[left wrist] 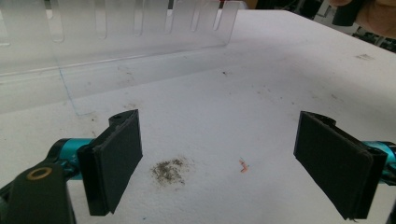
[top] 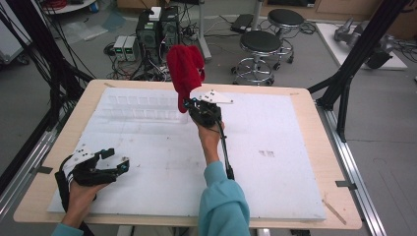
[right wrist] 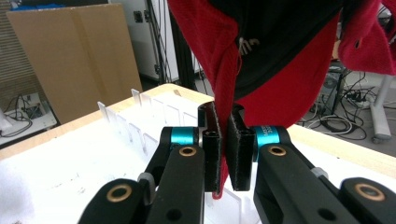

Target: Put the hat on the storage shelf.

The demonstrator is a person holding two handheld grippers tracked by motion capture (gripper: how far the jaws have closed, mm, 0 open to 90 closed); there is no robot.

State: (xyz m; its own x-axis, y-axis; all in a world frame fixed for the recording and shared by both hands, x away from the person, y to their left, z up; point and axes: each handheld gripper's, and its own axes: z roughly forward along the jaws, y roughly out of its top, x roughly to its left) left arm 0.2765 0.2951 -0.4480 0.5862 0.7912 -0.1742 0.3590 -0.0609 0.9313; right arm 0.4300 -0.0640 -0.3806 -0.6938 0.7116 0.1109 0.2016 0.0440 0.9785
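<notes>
Aloft, right gripper [right wrist: 223, 154] clenched on red cloth [top: 185, 73] edge, cloth standing upward above clear slotted rack [top: 142, 108]; left gripper [top: 105, 164] released, well apart at near-left.

No readable text anywhere. A small white mark sits on the red hat's [right wrist: 280, 79] black lining, too blurred to read.

Red fleece garment [top: 184, 69] with a dark lining [right wrist: 280, 32] hangs upright, lifted off the table's twelve o'clock side.
</notes>
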